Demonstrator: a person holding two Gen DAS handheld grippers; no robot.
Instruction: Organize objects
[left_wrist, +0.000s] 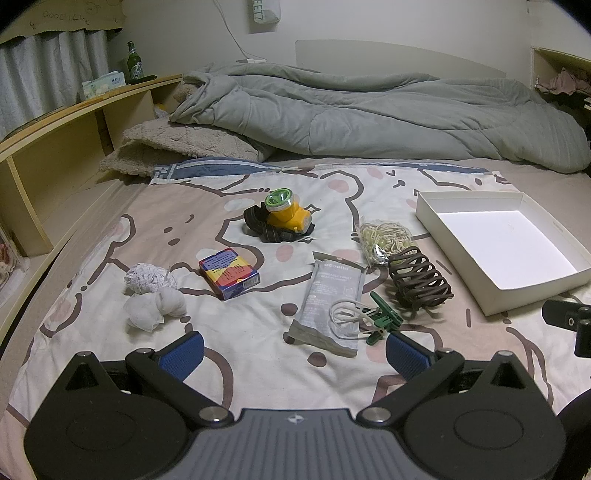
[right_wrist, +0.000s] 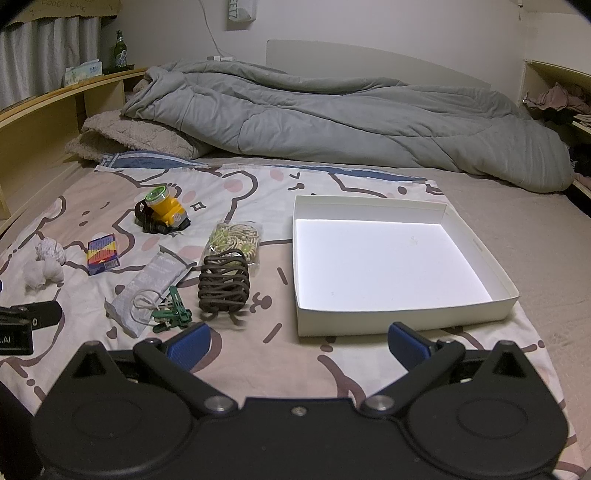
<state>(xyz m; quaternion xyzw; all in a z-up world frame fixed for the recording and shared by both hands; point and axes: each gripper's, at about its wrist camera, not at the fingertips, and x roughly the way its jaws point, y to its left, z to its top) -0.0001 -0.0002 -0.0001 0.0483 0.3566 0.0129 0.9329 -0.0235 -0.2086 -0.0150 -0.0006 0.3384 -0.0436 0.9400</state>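
Note:
On the patterned sheet lie a yellow headlamp (left_wrist: 286, 216) (right_wrist: 164, 212), a colourful card box (left_wrist: 229, 272) (right_wrist: 102, 254), white wadded cloth (left_wrist: 151, 295) (right_wrist: 46, 264), a grey packet (left_wrist: 330, 301) (right_wrist: 149, 286), green clips with a white cord (left_wrist: 382, 319) (right_wrist: 170, 314), a brown coiled cord (left_wrist: 419, 282) (right_wrist: 223, 284) and a bag of rubber bands (left_wrist: 386, 238) (right_wrist: 236, 236). An empty white box (left_wrist: 428, 216) (right_wrist: 369, 323) sits at the right. My left gripper (left_wrist: 293, 352) is open and empty, short of the packet. My right gripper (right_wrist: 299, 341) is open and empty before the box's near wall.
A grey duvet (left_wrist: 369, 110) (right_wrist: 332, 118) and a beige blanket (left_wrist: 177, 142) lie across the far side of the bed. A wooden shelf (left_wrist: 74, 122) with a green bottle (left_wrist: 135, 62) runs along the left. The right gripper's body (left_wrist: 570, 319) shows at the right edge.

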